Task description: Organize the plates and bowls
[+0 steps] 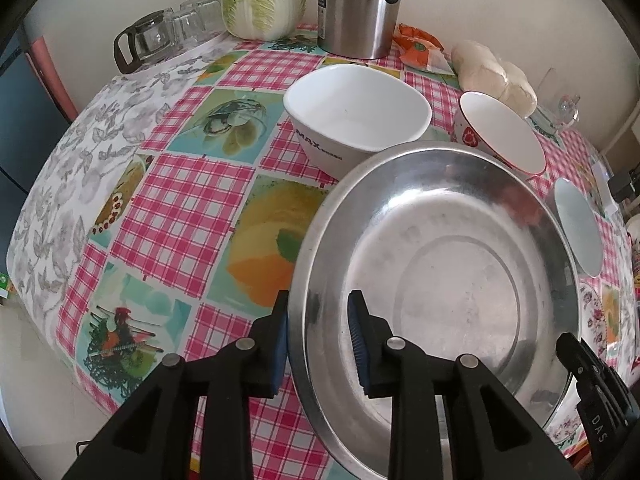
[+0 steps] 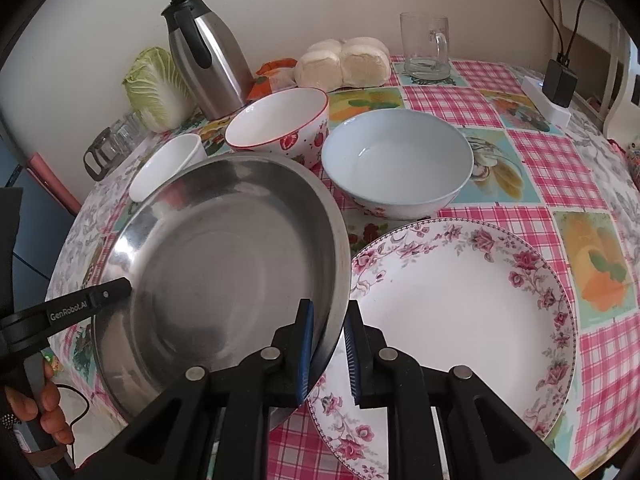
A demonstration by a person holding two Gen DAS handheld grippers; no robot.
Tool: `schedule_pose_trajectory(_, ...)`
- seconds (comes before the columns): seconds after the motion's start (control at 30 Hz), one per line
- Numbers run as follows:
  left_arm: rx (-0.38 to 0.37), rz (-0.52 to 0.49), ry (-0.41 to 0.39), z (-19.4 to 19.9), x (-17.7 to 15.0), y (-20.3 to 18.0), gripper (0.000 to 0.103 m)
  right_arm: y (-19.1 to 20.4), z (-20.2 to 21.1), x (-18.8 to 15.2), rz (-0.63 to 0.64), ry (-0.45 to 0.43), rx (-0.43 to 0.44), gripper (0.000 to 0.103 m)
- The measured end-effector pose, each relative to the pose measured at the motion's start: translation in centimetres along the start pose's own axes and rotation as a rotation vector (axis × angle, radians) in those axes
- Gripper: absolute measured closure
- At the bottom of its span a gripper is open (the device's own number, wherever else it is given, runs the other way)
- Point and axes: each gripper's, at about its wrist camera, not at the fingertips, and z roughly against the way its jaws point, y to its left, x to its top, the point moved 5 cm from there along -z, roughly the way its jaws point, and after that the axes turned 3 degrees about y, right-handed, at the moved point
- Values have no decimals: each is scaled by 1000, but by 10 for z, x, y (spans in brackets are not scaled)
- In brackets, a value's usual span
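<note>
Both tongs straddle the steel plate's [image 2: 224, 264] rim: right tongs [image 2: 326, 350] clamped, left tongs [image 1: 318, 344] slack. It hangs tilted beside the floral plate [image 2: 460, 320]; I'd re-pinch left, then lower level onto it.

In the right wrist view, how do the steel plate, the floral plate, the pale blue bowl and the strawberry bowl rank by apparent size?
1-2. steel plate and floral plate: alike, not ranked.
3. pale blue bowl.
4. strawberry bowl, though farther away.
</note>
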Motion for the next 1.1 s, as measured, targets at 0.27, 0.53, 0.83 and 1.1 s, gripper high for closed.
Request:
schedule_pose_trajectory(0.27, -7, -10, 4, -1, 0, -3, 73, -2, 0, 1, -10, -8, -1, 86)
schedule_pose_trajectory(0.53, -32, -22, 21, -2, -3, -9, 73, -5, 3, 2, -33, -14, -4, 86)
schedule_pose_trajectory(0.83, -36, -18, 18, -4, -2, -11, 73, -6, 1, 1, -34, -6, -8, 86)
schedule_pose_trajectory(1.1, -32, -6, 13, -5, 0, -8, 73, -3, -2, 0, -19, 5, -6, 86)
